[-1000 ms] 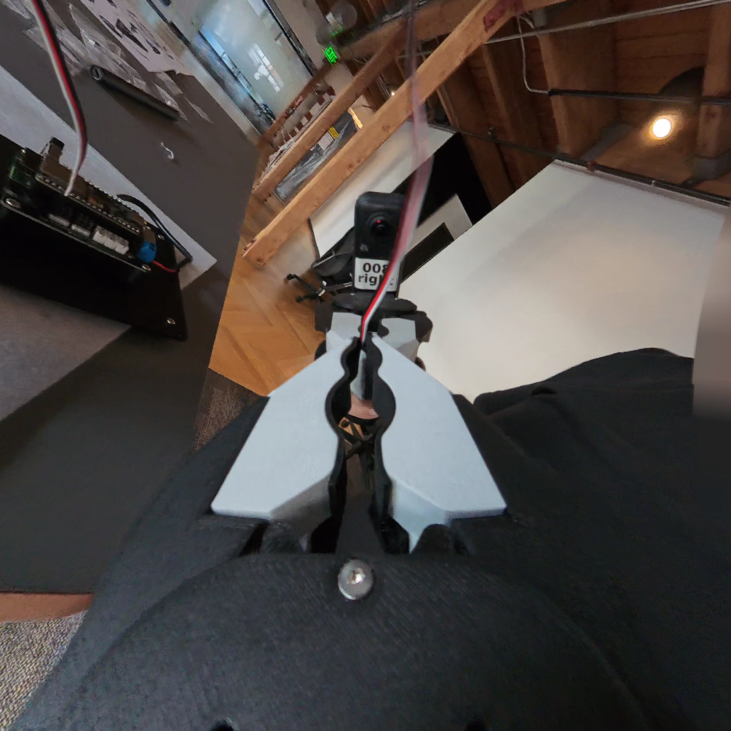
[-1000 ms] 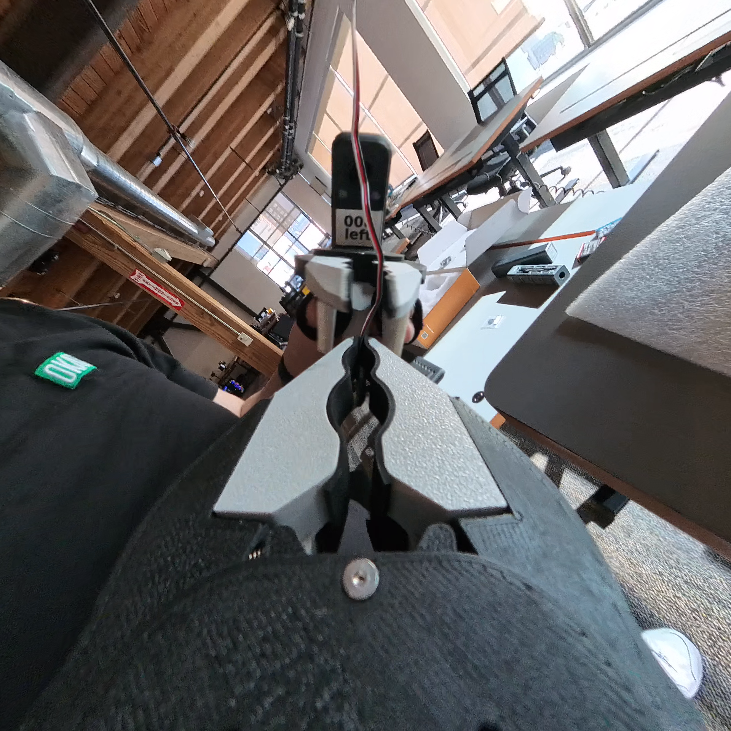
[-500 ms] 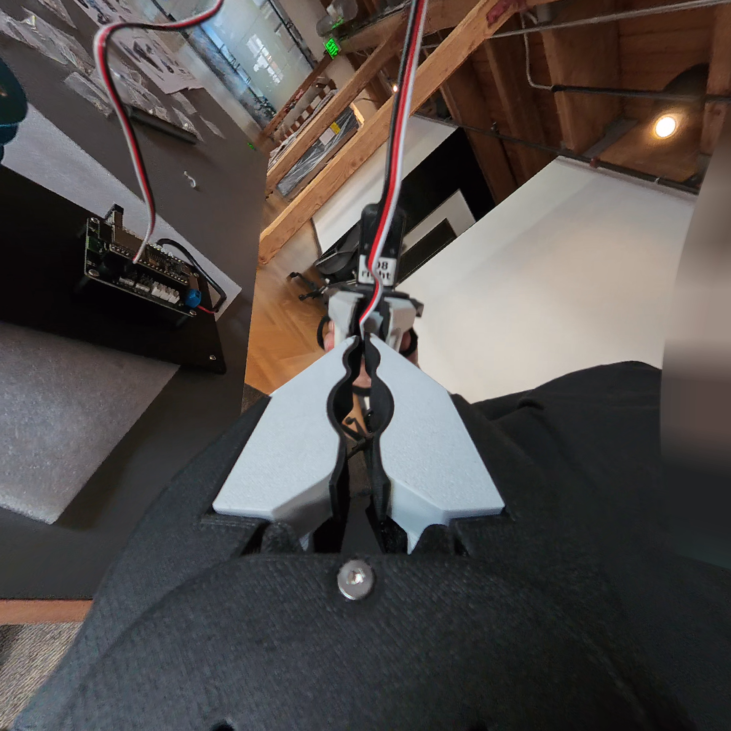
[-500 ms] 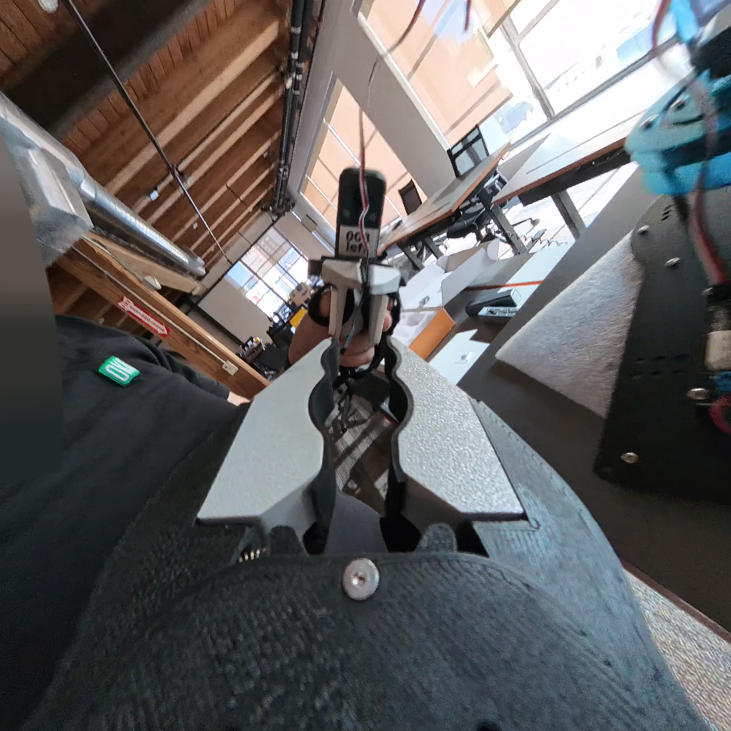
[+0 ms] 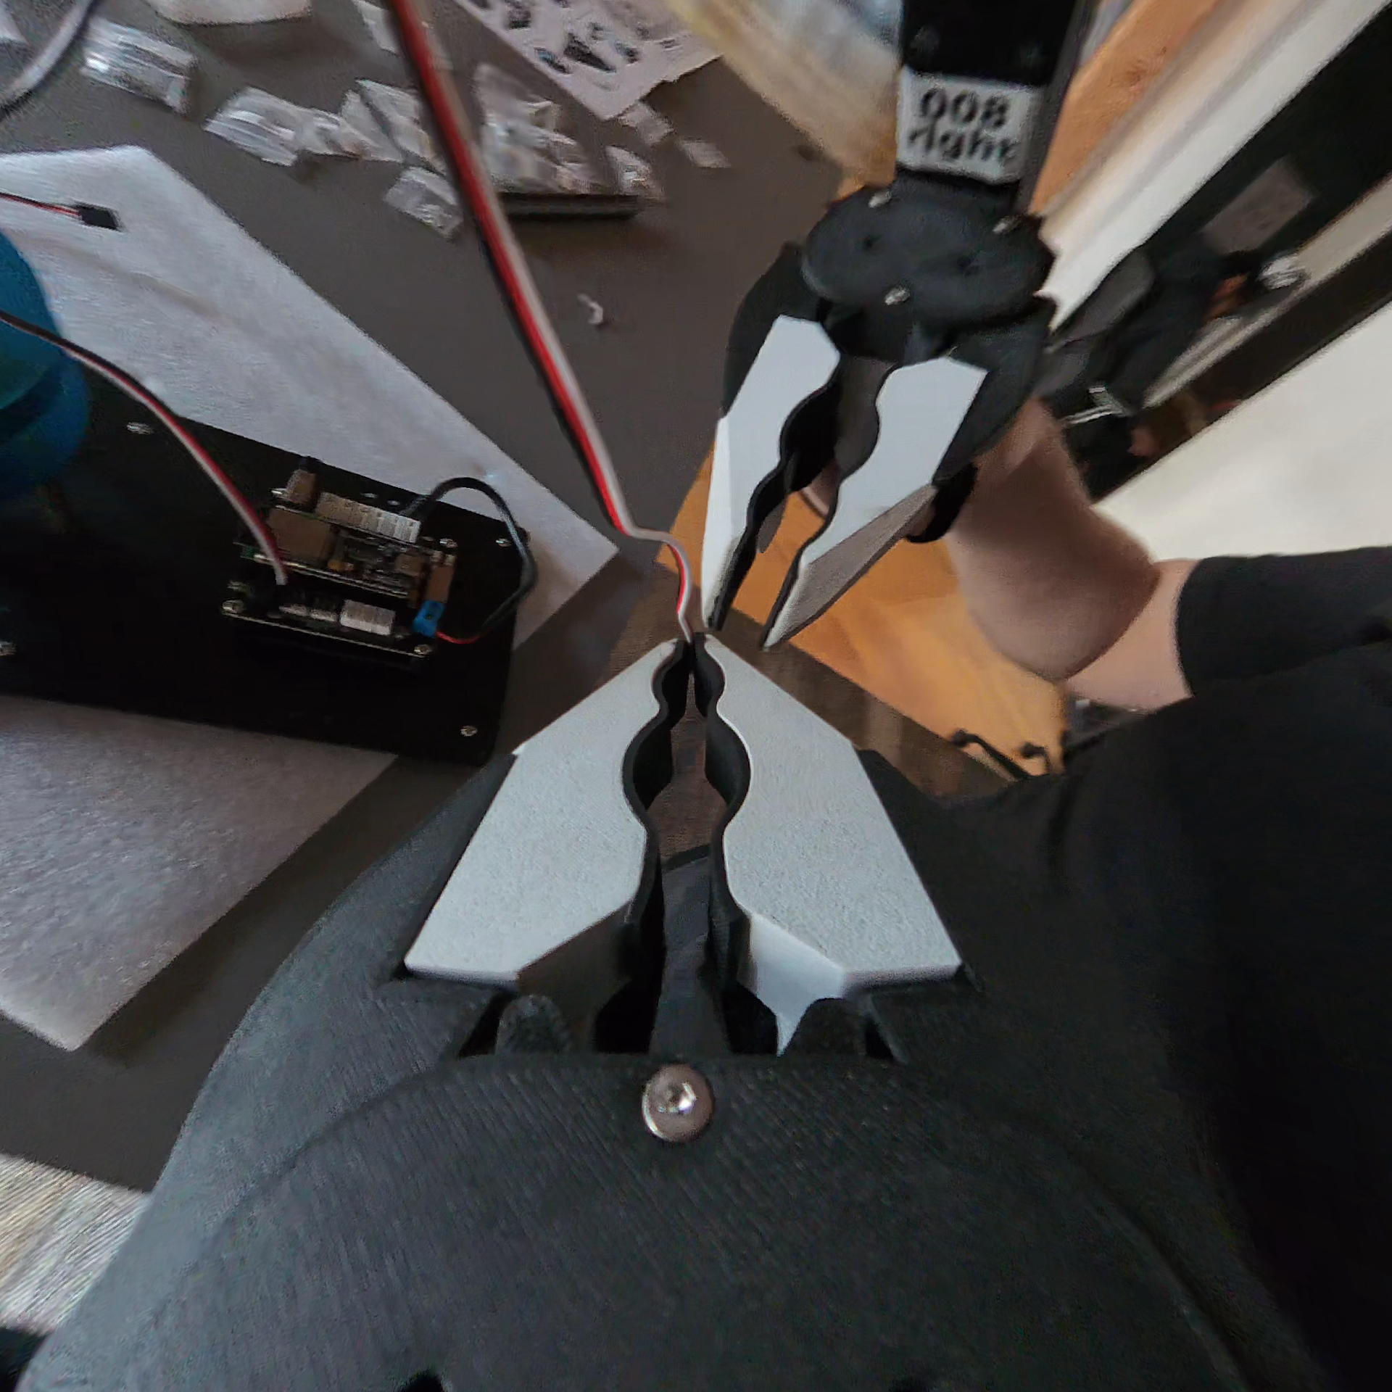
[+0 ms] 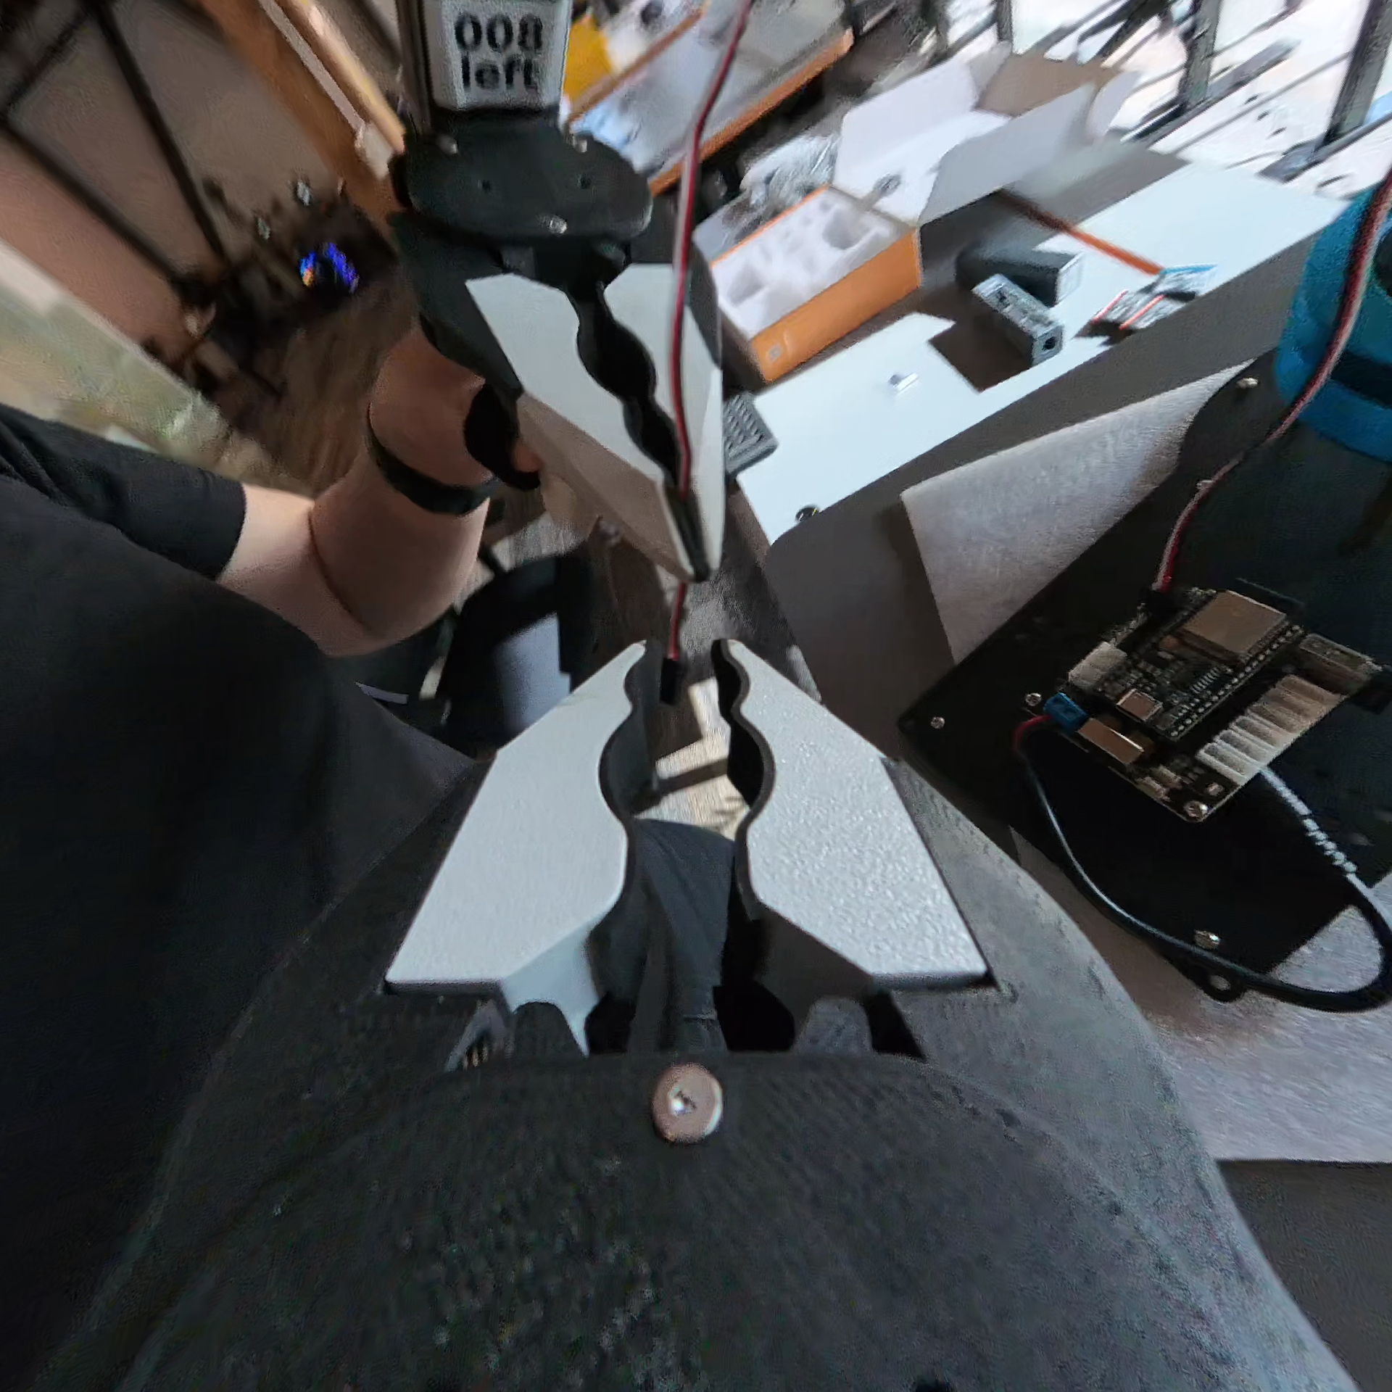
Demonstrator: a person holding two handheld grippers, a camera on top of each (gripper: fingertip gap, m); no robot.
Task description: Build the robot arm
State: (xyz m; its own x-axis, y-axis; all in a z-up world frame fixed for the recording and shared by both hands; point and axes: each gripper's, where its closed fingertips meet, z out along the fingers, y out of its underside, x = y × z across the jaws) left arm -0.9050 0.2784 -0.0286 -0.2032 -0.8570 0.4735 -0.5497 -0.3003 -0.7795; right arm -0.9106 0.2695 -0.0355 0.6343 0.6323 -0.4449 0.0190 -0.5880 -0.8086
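Overhead, the left tool (image 5: 691,646) pinches a three-colour cable (image 5: 527,301); the right tool (image 6: 680,654) gapes around its dangling black plug (image 6: 670,674).

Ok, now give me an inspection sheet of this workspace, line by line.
Surface: dark table with a white foam sheet.
Things in hand: circuit board on a black plate; blue part behind.
Clutter: small bags, printed sheets, orange box.
Grippers: left gripper shut on the three-wire cable; right gripper open around its dangling connector.
Cables: another lead plugged into the board; black loop.
Surroundings: wooden floor.
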